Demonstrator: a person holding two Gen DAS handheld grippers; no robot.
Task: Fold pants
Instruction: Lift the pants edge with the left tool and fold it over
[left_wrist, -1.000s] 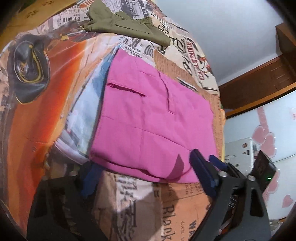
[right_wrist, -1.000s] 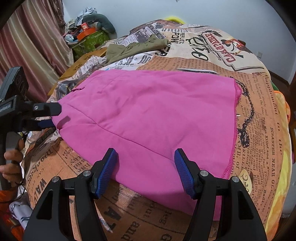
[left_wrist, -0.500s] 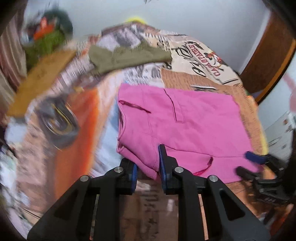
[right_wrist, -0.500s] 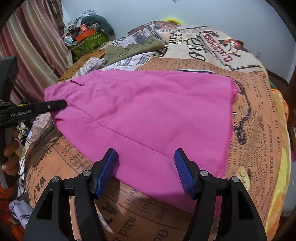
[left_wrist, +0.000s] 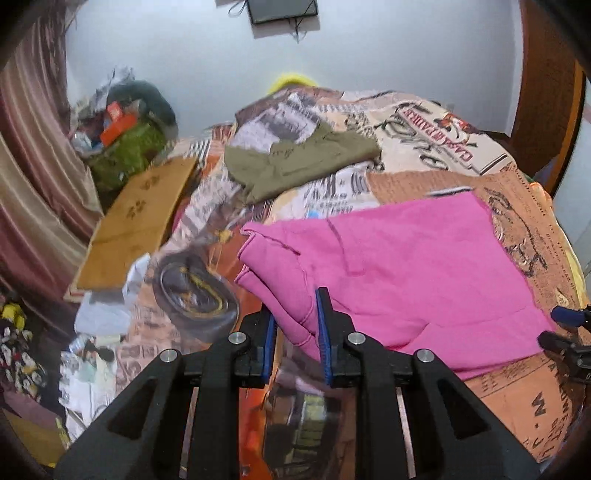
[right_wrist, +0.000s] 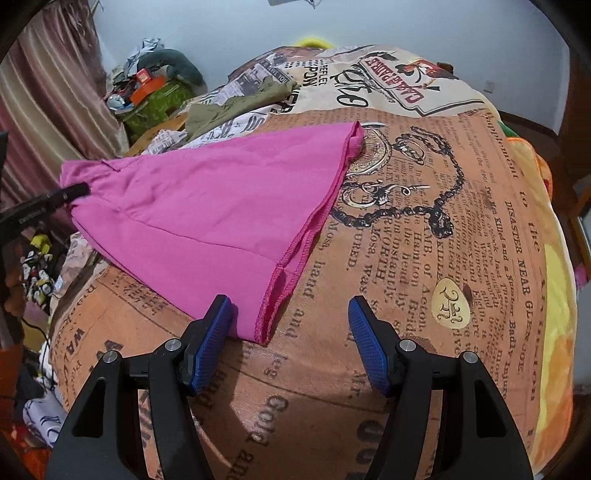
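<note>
Pants (right_wrist: 207, 206), pink, lie on the bed (right_wrist: 424, 229) over its newsprint-pattern cover, the waistband end at the left side and the leg hems toward the right. Cloth appears thin, light and limp: it drapes over the curve of the bed, bunches at the waistband, and will likely sag and slide if held at one point only. Hem edge (right_wrist: 295, 254) is stitched and gives the firmest purchase; the layers there should be taken together. Left tool (left_wrist: 295, 332) is closed nearly together on the bunched waistband corner, cloth between its blue pads (left_wrist: 322, 325). Right tool (right_wrist: 291, 332) stands wide apart, holding nothing; its left pad touches or just overlaps the near hem corner (right_wrist: 264, 325), the right pad sits over bare cover. Judgement: next grip belongs at that hem corner, so both ends can be lifted evenly. An olive garment (left_wrist: 295, 162) lies farther up the bed, well apart from the pants. Clutter (left_wrist: 125, 136) is piled beyond the bed's left side.
</note>
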